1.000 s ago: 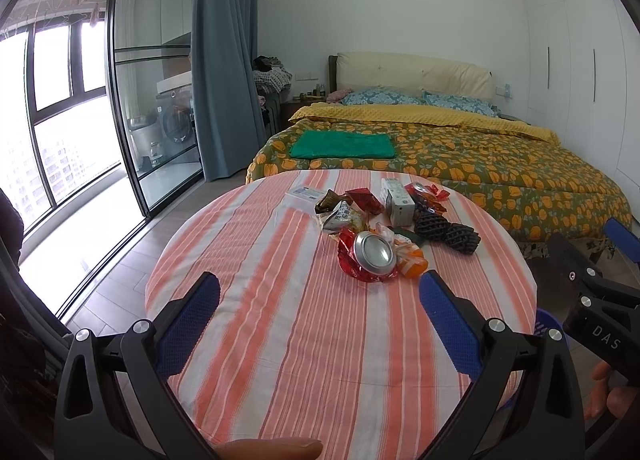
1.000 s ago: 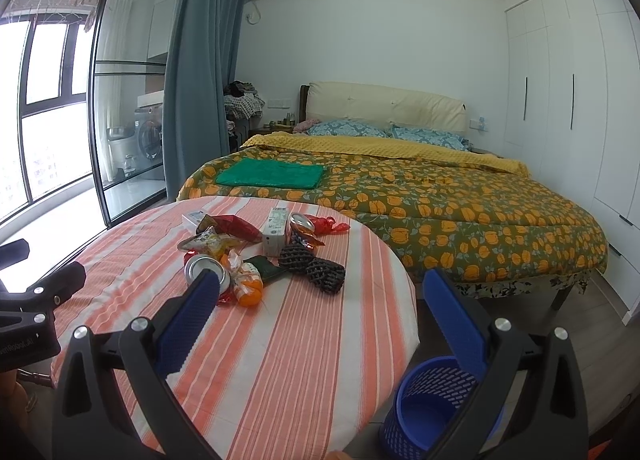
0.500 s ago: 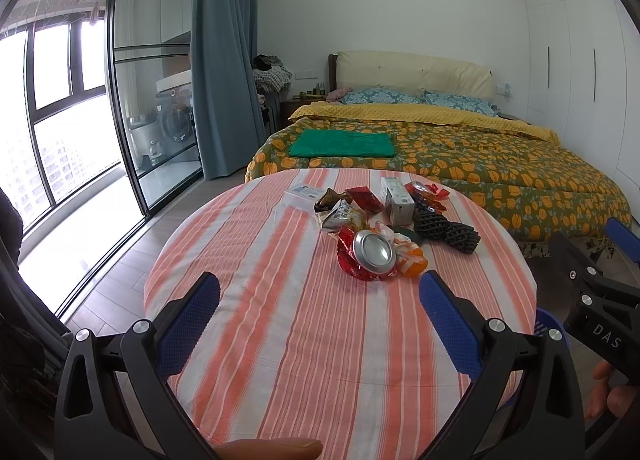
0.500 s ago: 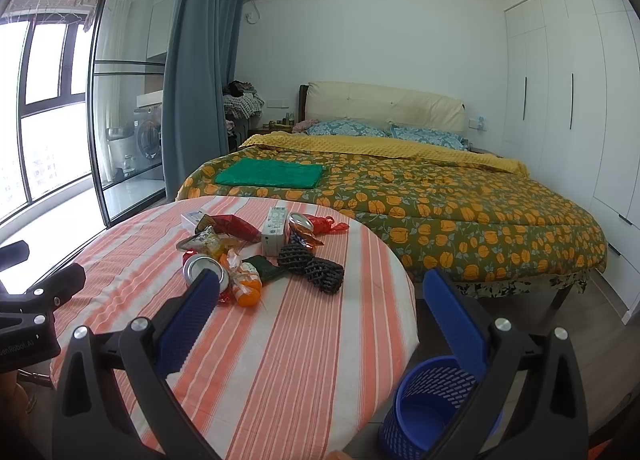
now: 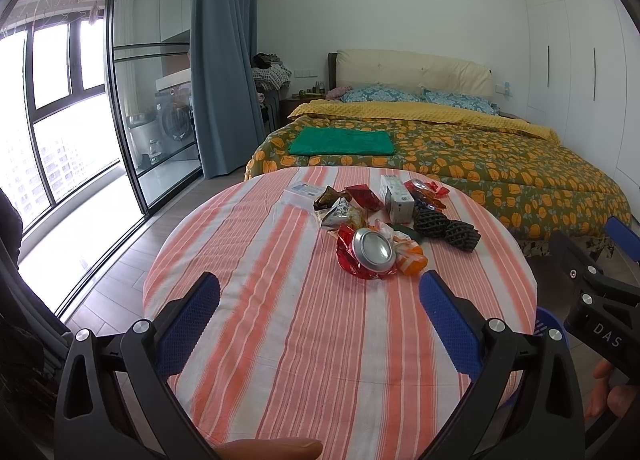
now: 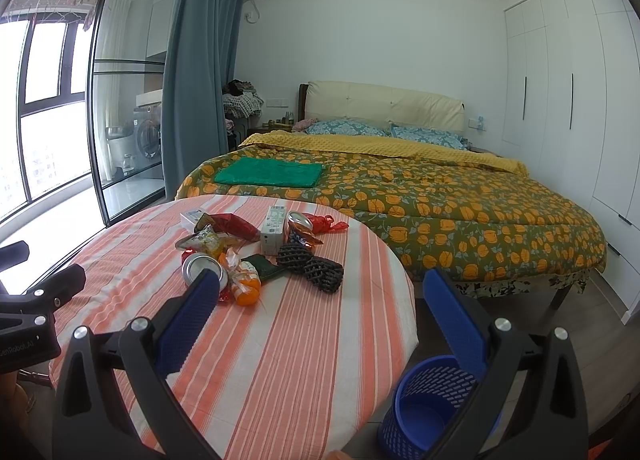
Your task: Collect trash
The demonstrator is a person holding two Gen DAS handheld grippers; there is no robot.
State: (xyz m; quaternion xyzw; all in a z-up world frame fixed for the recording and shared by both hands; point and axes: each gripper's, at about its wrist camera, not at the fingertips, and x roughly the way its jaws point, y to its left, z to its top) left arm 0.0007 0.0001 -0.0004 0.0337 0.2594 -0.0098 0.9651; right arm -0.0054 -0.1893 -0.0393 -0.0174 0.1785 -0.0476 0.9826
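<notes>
while both the left gripper (image 5: pixel 319 300) and the right gripper (image 6: pixel 321 297) are spread wide and hold nothing, the trash (image 5: pixel 380 220) lies in a heap on the table (image 5: pixel 280 340). the crushed can (image 5: pixel 372 249) looks light and stiff, so its flat sides are probably the best place to pinch. the wrappers (image 6: pixel 212 240) seem thin and slippery.

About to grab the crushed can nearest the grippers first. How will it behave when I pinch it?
The crushed can looks flattened, so it is probably light and unlikely to roll. It lies tilted on a red wrapper, which may slide or lift with it. Its dented metal could buckle further under a hard squeeze.
</notes>
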